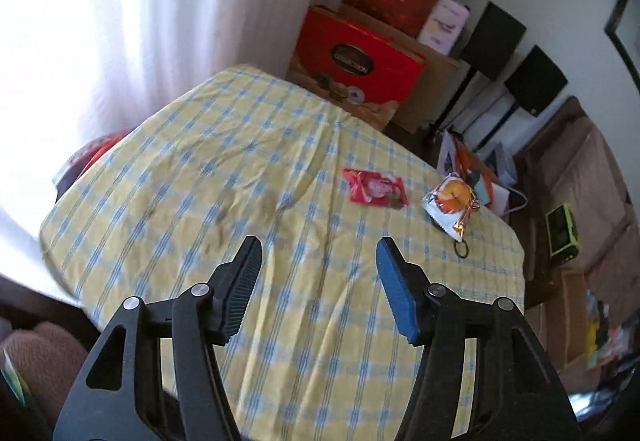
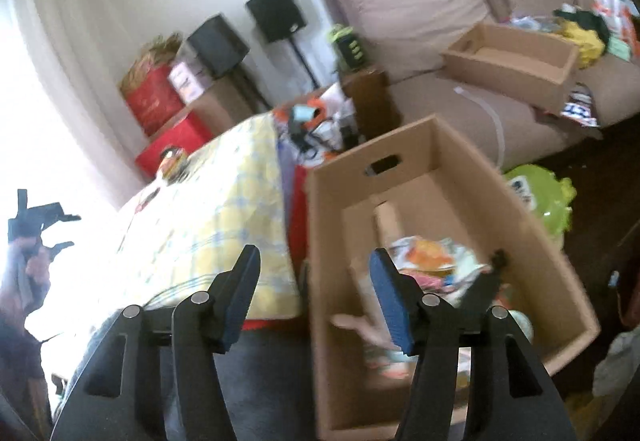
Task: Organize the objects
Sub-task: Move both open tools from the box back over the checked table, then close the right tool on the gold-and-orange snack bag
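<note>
A table under a yellow and blue checked cloth [image 1: 224, 169] fills the left wrist view. On its right part lie a red snack packet [image 1: 376, 188], an orange and white snack bag [image 1: 450, 203] and a small dark ring [image 1: 461, 251]. My left gripper [image 1: 318, 253] hangs above the cloth, open and empty, some way short of the packets. In the right wrist view my right gripper [image 2: 314, 261] is open and empty, over the near rim of a cardboard box [image 2: 560, 281] that holds several wrappers and a cardboard tube [image 2: 386, 219]. The left gripper [image 2: 44, 229] shows at the far left there.
Red gift boxes [image 1: 360, 57] and black speakers [image 1: 494, 41] stand behind the table. A brown sofa [image 2: 420, 1] carries a second open cardboard box [image 2: 516, 61] and loose clutter. A green plastic thing [image 2: 548, 201] lies on the floor beside the box. A bright curtained window [image 1: 100, 21] is at the left.
</note>
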`<state>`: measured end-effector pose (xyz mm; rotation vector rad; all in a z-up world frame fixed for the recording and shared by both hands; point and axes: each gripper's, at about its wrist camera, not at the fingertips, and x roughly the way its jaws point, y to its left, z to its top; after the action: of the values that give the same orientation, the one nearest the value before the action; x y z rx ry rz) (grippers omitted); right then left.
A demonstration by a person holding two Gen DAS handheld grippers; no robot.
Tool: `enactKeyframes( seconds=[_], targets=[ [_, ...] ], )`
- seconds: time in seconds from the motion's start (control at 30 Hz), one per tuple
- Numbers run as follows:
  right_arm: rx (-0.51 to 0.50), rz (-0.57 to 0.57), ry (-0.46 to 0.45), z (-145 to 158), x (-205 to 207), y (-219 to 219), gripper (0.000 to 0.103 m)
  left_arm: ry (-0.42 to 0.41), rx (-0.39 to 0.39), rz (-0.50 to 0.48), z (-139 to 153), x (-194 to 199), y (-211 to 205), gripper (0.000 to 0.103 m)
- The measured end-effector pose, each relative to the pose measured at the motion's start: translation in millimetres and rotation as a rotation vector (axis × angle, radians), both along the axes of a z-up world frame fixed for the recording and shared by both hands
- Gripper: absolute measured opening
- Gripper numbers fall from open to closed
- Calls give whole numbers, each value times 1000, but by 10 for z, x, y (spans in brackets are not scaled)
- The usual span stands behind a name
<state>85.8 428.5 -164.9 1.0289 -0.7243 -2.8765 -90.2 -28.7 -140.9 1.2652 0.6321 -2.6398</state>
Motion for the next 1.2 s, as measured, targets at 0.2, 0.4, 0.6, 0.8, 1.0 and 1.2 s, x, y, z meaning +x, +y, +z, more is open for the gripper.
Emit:
enactKeyframes(
  seconds=[0.2, 0.4, 0.6, 0.8, 1.0, 1.2],
  targets=[
    [76, 107, 5, 363, -571, -593, 59, -77, -44, -48, -208, -483, 251, 67],
    [253, 220, 96, 932, -1352, -1232, 73, -32, 14, 88, -387, -999, 348, 91],
    [435, 399, 116, 975, -2200, -1836, 102, -42, -99, 47, -581, -1176, 340, 93],
    [434, 478, 33, 616, -3128, -2358, 102, -90, -122, -97, -703, -1558, 412, 93],
    [524, 569, -23, 250, -3690, -2735, 102, -101, -100, -96, -817, -1581, 343, 93],
    [535, 567, -76, 39, -3968, -2816, 101, -94, -98, -90, -828, -1589, 313, 93]
  ],
)
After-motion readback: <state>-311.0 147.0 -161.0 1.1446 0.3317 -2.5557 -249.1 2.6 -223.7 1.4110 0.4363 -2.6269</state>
